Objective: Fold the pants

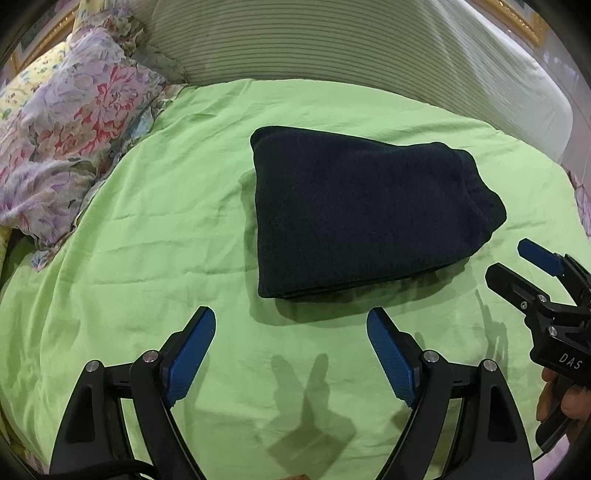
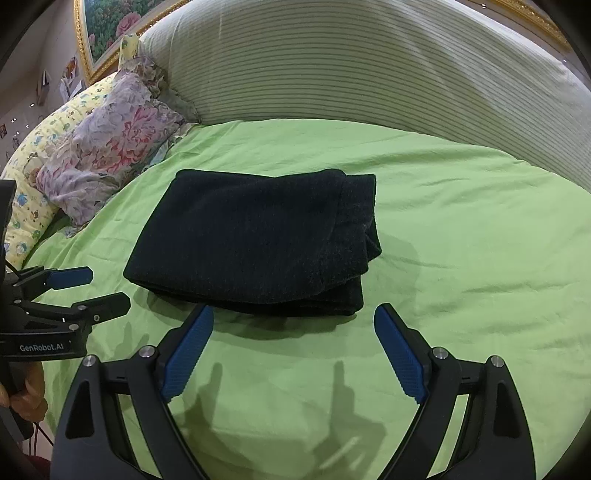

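The dark navy pants [image 1: 354, 218] lie folded in a thick, compact rectangle on the green bed sheet [image 1: 147, 258]. They also show in the right wrist view [image 2: 255, 240]. My left gripper [image 1: 291, 321] is open and empty, held just short of the bundle's near edge. My right gripper [image 2: 293, 319] is open and empty, also just short of the near edge. The right gripper shows at the right edge of the left wrist view [image 1: 513, 258], and the left gripper at the left edge of the right wrist view [image 2: 107, 288].
A floral pillow [image 1: 66, 155] lies at the left on the sheet, with a yellow patterned pillow [image 2: 40, 177] behind it. A striped padded headboard [image 1: 369, 51] curves along the far side. A framed flower picture [image 2: 110, 29] hangs beyond.
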The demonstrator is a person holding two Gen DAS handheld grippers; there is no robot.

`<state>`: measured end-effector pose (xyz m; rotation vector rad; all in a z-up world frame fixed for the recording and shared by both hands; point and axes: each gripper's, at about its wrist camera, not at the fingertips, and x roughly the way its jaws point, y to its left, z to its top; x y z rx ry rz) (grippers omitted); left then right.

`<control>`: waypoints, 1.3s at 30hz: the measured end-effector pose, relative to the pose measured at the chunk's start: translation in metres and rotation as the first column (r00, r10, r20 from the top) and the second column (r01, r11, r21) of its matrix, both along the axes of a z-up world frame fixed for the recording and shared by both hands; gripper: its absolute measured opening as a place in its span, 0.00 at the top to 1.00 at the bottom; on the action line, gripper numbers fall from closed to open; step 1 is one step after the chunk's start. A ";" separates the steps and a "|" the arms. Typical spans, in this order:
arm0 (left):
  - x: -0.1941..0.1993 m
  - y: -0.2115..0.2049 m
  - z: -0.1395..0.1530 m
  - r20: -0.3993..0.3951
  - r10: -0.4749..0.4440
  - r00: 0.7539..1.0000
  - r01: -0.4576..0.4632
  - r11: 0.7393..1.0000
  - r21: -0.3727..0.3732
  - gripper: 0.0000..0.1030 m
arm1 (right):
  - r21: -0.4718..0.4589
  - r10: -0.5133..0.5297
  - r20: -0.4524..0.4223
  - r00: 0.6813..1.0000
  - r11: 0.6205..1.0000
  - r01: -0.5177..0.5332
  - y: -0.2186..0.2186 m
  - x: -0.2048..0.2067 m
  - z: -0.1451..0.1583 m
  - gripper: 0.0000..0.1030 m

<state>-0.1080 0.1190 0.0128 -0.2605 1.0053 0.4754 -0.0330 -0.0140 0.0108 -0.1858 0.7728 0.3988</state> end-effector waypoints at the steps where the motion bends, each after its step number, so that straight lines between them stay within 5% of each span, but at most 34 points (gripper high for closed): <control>1: 0.000 -0.001 0.000 -0.001 0.000 1.000 0.000 1.000 0.003 0.18 | -0.005 -0.001 -0.001 1.000 1.000 0.001 0.000 0.000 -0.001 0.14; 39: -0.005 -0.006 0.003 0.014 0.020 1.000 -0.020 0.999 0.037 0.17 | 0.005 0.052 0.009 0.999 0.999 -0.052 0.013 -0.008 -0.003 0.13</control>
